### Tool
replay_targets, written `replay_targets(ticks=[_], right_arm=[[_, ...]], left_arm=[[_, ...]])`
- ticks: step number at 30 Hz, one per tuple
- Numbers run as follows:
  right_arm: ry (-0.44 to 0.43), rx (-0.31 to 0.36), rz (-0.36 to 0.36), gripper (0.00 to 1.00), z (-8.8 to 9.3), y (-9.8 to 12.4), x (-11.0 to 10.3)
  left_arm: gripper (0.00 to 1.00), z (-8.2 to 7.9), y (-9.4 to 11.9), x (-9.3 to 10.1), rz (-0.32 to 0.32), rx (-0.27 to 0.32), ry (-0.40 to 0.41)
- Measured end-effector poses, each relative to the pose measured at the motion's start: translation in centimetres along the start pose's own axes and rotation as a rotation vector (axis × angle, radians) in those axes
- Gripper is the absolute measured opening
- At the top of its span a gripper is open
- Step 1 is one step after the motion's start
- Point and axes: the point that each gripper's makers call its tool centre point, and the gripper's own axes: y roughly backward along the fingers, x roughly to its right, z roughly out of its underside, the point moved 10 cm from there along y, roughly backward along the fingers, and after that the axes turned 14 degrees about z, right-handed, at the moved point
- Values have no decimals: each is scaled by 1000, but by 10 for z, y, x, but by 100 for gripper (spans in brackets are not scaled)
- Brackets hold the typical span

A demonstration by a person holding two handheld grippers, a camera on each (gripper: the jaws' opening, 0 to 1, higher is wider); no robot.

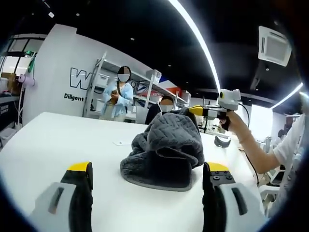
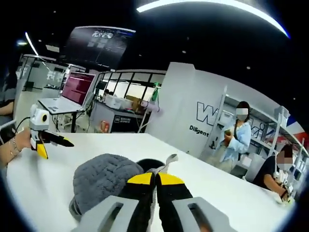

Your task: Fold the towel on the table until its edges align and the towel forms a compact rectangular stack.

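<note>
Two grippers are working: the left gripper (image 1: 147, 181) is hovering with jaws spread wide, touching nothing, facing the grey towel (image 1: 164, 150) bunched on the white table (image 1: 58, 140); the right gripper (image 2: 154, 186) is pinching the towel's edge, lifting it.

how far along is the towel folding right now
Nothing looks folded: the grey towel sits in a crumpled heap on the white table. In hand: the right gripper is shut on a pinch of it, lifting; the left gripper is open, short of it. Spreading and every fold remain.
</note>
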Motion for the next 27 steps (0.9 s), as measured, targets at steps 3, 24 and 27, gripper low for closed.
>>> replay_targets(ticks=[3,24,27], right_arm=[[7,8,28,3,-4,1,7],[55,126,102,3,-61,17,38],[65,149,104,3,-73,20,40]], left_arm=[[99,0,0,-1,-2,-2,1],[99,0,1,-1,0,2,5],[99,0,0,-1,0,1,6]])
